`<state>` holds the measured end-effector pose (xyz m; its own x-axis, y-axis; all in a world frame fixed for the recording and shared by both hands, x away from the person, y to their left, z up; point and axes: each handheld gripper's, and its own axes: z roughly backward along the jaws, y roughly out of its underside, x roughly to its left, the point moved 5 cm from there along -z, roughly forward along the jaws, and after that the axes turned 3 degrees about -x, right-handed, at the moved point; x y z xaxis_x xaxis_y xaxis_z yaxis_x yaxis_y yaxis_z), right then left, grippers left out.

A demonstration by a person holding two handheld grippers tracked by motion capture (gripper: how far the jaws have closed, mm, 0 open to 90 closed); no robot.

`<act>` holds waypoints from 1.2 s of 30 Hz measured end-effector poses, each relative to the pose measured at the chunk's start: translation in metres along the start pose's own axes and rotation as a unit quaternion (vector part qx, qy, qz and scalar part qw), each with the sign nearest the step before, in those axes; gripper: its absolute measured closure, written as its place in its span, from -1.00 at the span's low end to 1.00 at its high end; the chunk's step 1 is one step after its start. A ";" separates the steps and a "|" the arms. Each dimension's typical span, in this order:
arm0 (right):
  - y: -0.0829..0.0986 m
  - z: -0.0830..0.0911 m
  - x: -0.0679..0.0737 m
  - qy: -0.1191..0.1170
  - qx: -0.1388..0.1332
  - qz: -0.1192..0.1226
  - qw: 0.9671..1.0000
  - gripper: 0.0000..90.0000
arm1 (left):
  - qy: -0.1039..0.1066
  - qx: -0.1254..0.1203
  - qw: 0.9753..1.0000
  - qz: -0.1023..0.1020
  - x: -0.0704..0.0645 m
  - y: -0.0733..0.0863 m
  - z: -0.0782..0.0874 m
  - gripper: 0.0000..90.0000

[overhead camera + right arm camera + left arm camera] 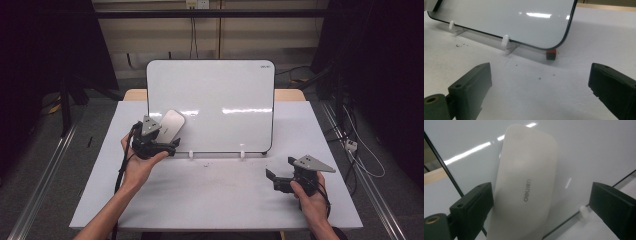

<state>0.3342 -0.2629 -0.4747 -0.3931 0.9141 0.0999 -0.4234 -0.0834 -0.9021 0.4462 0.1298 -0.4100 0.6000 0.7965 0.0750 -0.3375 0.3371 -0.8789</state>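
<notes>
Two tongs are wide apart: the left tongs [172,145] sit around the whiteboard eraser [170,124] on the whiteboard [225,90], probably about to squeeze it, while the right tongs [272,179] wait over the desk [210,195].

The right gripper's [540,87] black jaws stand wide apart above the white table [529,95], facing the glossy black-edged whiteboard's [506,17] rounded corner.

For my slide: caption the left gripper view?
Open hand-held gripper around a white eraser against the whiteboard.

whiteboard [215,100] white, black-edged | eraser [524,185] cream | block [551,54] red-black
</notes>
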 end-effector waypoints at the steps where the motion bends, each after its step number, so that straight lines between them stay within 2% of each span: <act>1: 0.000 0.000 0.000 0.000 0.000 0.001 1.000 -0.88 | -0.005 0.000 1.000 -0.004 0.002 0.000 0.002 -0.88; 6: 0.000 0.000 0.000 -0.001 0.000 0.001 1.000 -0.88 | -0.008 -0.011 1.000 -0.011 0.002 0.001 0.009 -0.88; 8: 0.000 0.000 0.000 -0.001 0.000 0.000 1.000 -0.88 | -0.002 -0.012 1.000 -0.010 0.000 0.004 0.013 -0.89; 10: 0.000 0.000 0.000 -0.001 -0.001 0.000 1.000 -0.88 | -0.016 -0.014 1.000 -0.013 -0.001 0.006 0.017 -0.89; 16: 0.000 0.000 0.000 -0.001 -0.001 -0.001 1.000 -0.88 | -0.028 -0.023 0.999 0.000 0.001 0.014 0.030 -0.89; 17: 0.000 0.000 0.000 0.000 -0.001 -0.001 1.000 -0.88 | -0.025 -0.027 0.999 0.004 0.001 0.016 0.032 -0.89; 19: 0.000 0.000 0.000 0.000 -0.002 -0.003 1.000 -0.88 | -0.016 -0.025 1.000 0.001 0.002 0.018 0.035 -0.90; 22: 0.000 0.000 0.000 0.000 -0.004 -0.004 1.000 -0.87 | -0.013 -0.027 0.999 0.014 0.002 0.024 0.039 -0.90; 26: -0.001 0.000 0.000 0.000 -0.006 -0.004 1.000 -0.87 | -0.013 -0.022 0.999 0.021 0.002 0.032 0.046 -0.90; 28: -0.001 0.000 0.000 0.001 -0.007 -0.002 1.000 -0.87 | -0.005 -0.015 1.000 0.016 0.001 0.035 0.050 -0.88; 31: -0.001 0.001 0.000 0.002 -0.008 -0.001 1.000 -0.87 | -0.010 -0.014 1.000 0.014 0.002 0.040 0.058 -0.89; 33: 0.000 0.001 0.000 0.004 -0.008 -0.002 1.000 -0.87 | -0.012 -0.014 1.000 0.025 0.002 0.043 0.063 -0.89; 36: 0.000 0.001 -0.001 0.005 -0.009 -0.001 1.000 -0.87 | -0.011 -0.011 1.000 0.026 0.001 0.050 0.068 -0.90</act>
<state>0.3335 -0.2639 -0.4738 -0.3830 0.9185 0.0981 -0.4105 -0.0741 -0.9089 0.3810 0.1820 -0.4222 0.5650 0.8241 0.0391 -0.3524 0.2839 -0.8917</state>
